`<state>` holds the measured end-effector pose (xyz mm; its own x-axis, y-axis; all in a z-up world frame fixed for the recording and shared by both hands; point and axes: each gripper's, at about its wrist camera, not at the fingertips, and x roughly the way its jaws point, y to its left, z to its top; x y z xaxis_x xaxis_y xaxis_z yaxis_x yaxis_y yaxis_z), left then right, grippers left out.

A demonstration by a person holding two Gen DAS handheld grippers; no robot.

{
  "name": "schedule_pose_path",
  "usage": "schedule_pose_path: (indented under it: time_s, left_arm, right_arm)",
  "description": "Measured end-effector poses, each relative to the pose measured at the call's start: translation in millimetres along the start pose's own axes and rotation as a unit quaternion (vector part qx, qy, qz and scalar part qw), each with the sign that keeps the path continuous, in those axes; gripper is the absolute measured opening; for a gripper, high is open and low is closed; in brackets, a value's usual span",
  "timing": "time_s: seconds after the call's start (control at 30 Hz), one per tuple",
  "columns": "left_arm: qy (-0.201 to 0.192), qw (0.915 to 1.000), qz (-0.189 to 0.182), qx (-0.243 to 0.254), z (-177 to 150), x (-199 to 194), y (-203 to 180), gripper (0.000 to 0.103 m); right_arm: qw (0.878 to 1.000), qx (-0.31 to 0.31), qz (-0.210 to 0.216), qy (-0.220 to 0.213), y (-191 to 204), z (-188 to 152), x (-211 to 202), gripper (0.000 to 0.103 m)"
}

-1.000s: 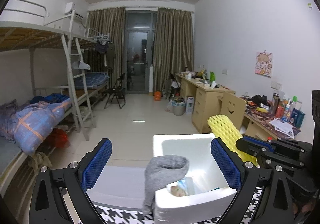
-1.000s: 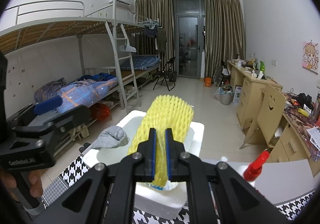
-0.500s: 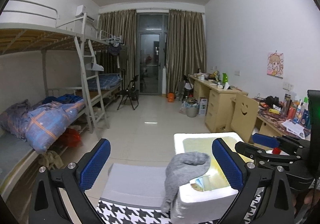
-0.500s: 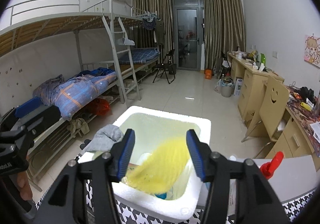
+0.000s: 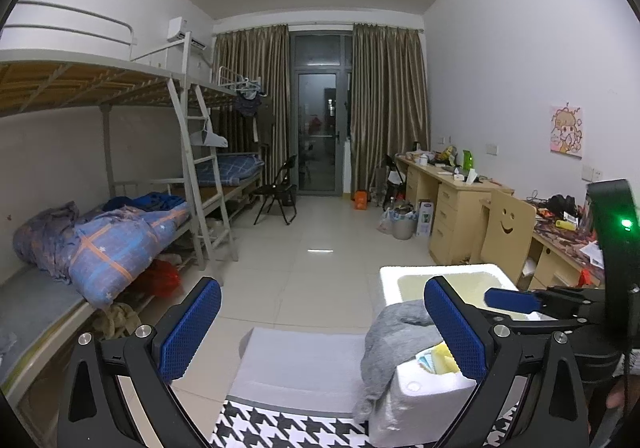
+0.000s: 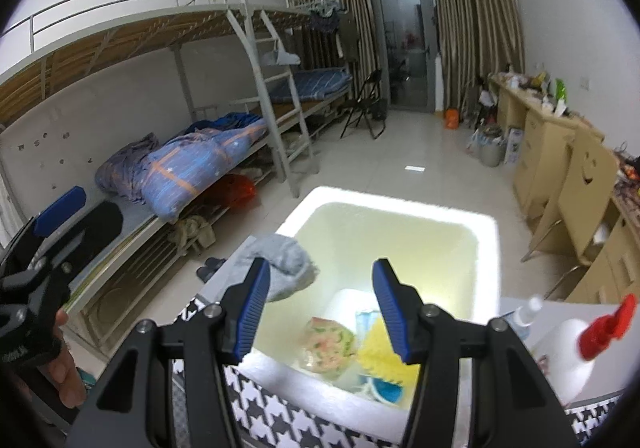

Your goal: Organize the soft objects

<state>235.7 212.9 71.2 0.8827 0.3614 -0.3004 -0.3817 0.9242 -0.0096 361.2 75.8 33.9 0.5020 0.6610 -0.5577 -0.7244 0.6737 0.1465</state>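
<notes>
Fingers of both grippers spread wide, empty; yellow foam net (image 6: pixel 380 352) lies inside foam box (image 6: pixel 486 260).

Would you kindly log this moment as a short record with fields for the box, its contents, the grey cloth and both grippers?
box: white foam box, open top, standing on a houndstooth-patterned surface
contents: yellow foam net, a pink-and-green item, a blue item partly hidden
grey cloth: grey cloth draped over the box's left rim, part hanging outside
right gripper: right gripper above the box, jaws open, empty
left gripper: left gripper beside the box, jaws open, empty
</notes>
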Motion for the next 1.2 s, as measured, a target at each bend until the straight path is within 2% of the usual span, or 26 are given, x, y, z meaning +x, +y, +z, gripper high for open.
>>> schedule_pose_path:
  time_s: [0.27, 0.3, 0.4, 0.47, 0.5, 0.6, 0.7, 1.1, 1.2]
  left_arm:
    - [-0.002, 0.9999, 0.011, -0.004, -2, -1, 9, 0.102]
    - [-0.003, 0.9999, 0.012, -0.004, -2, -2, 10, 0.102]
    - [-0.004, 0.9999, 0.013, -0.006, -2, -2, 12, 0.102]
    - [-0.002, 0.9999, 0.012, -0.008, -3, -2, 13, 0.102]
    - [-0.003, 0.9999, 0.012, -0.010, -3, -2, 14, 0.102]
    - [-0.003, 0.9998, 0.015, -0.010, -3, -3, 15, 0.102]
    - [-0.003, 0.9998, 0.017, -0.010, -3, -3, 14, 0.102]
    - [-0.007, 0.9999, 0.011, -0.010, -2, -9, 11, 0.102]
    - [-0.011, 0.9998, 0.009, -0.011, -1, -12, 8, 0.102]
  right_arm:
    - [0.999, 0.022, 0.024, 0.035, 6, -1, 15, 0.058]
    - [0.999, 0.026, 0.023, 0.037, 6, -1, 16, 0.055]
    - [0.998, 0.028, 0.023, 0.044, 6, 0, 17, 0.030]
    - [0.998, 0.027, 0.030, 0.054, 7, -1, 19, 0.020]
    - [0.997, 0.030, 0.033, 0.058, 6, -2, 20, 0.011]
    - [0.997, 0.034, 0.035, 0.055, 4, -2, 17, 0.007]
    - [0.998, 0.035, 0.033, 0.045, 4, -1, 11, 0.005]
    - [0.998, 0.032, 0.007, -0.056, 2, 24, -52, 0.005]
    - [0.996, 0.029, -0.025, -0.082, -1, 27, -63, 0.005]
